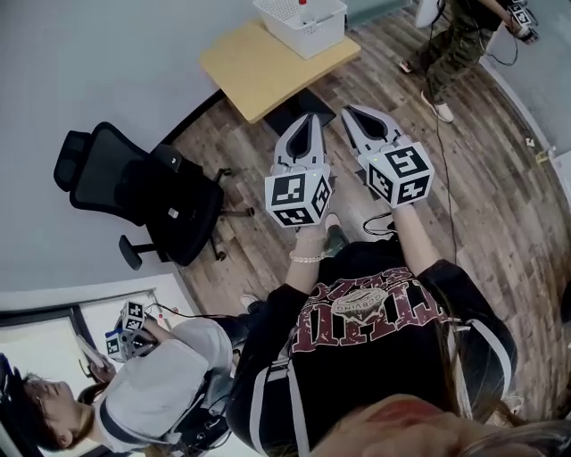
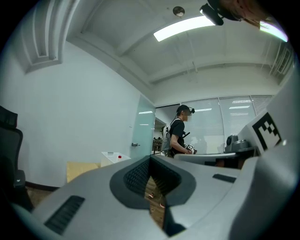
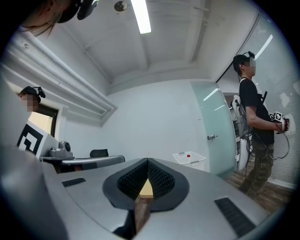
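**Both tongs clenched and empty, held in the air short of the table**

You hold the left gripper (image 1: 310, 116) and the right gripper (image 1: 348, 109) side by side in front of your chest, near each other but apart, both pointing forward over the wood floor (image 1: 500, 223); each one's jaws are pressed together at the tips, and the left gripper view (image 2: 151, 157) and the right gripper view (image 3: 147, 160) show nothing caught between them, only a slit of floor and tabletop behind the pads; the table (image 1: 268, 67) stands just beyond the jaw tips in the head view, lower than the grippers, with one side by the grey wall (image 1: 107, 62); a white basket (image 1: 303, 22) sits at its far end with a small red thing (image 1: 302, 3) in it; neither gripper touches the table or the basket; the same basket shows in the left gripper view (image 2: 115, 157) and in the right gripper view (image 3: 189, 158); a black chair (image 1: 143, 192) stands to your left, well apart from the table; a person (image 1: 455, 45) stands at the far right holding a gripper; another person (image 1: 152, 375) sits at your lower left with marker cubes (image 1: 129, 326) in hand
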